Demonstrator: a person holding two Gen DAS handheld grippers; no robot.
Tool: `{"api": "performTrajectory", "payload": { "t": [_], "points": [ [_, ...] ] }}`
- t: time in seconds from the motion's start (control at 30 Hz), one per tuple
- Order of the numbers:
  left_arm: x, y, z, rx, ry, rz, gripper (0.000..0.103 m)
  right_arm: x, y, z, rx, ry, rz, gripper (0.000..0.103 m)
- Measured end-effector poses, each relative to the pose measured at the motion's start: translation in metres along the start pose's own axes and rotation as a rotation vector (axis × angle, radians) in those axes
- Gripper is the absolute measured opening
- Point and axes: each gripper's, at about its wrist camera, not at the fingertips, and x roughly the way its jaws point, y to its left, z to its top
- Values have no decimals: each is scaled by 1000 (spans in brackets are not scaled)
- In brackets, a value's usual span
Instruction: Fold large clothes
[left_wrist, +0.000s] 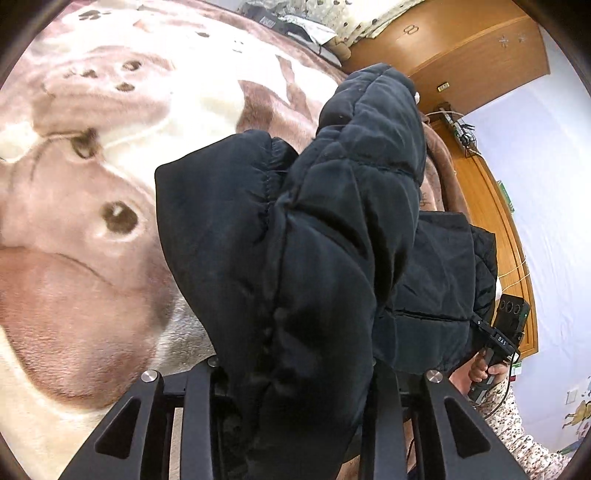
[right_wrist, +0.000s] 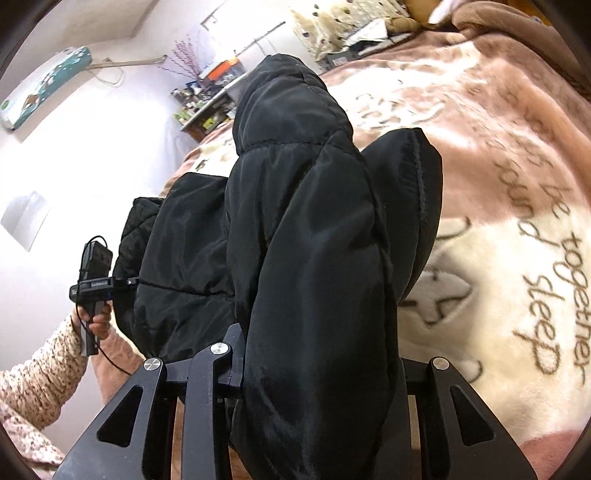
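Observation:
A black puffer jacket (left_wrist: 314, 240) hangs lifted above the bed, bunched in thick padded folds. My left gripper (left_wrist: 295, 387) is shut on one part of it; the fabric covers the fingertips. My right gripper (right_wrist: 314, 376) is shut on another part of the same jacket (right_wrist: 314, 221), which fills the middle of the right wrist view. The right gripper also shows in the left wrist view (left_wrist: 502, 332), held in a hand at the lower right. The left gripper shows in the right wrist view (right_wrist: 92, 284) at the left.
A pink and cream plush blanket (left_wrist: 92, 184) with cartoon animals covers the bed (right_wrist: 498, 221) below. Pillows and clutter (left_wrist: 295, 26) lie at the bed's far end. A wooden wardrobe (left_wrist: 461, 48) and a shelf (right_wrist: 207, 107) stand beside the bed.

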Motion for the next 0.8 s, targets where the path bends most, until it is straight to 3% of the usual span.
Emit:
{"api": "performTrajectory", "payload": {
  "t": [0.2, 0.37, 0.8],
  "points": [
    [-38, 17, -16, -13, -52, 7, 33, 11, 6, 4, -37, 3, 32, 35],
    [-48, 38, -11, -39, -84, 34, 33, 30, 12, 8, -73, 14, 59, 35],
    [-109, 92, -19, -117, -159, 92, 33, 89, 57, 23, -146, 51, 123, 35]
  ]
}}
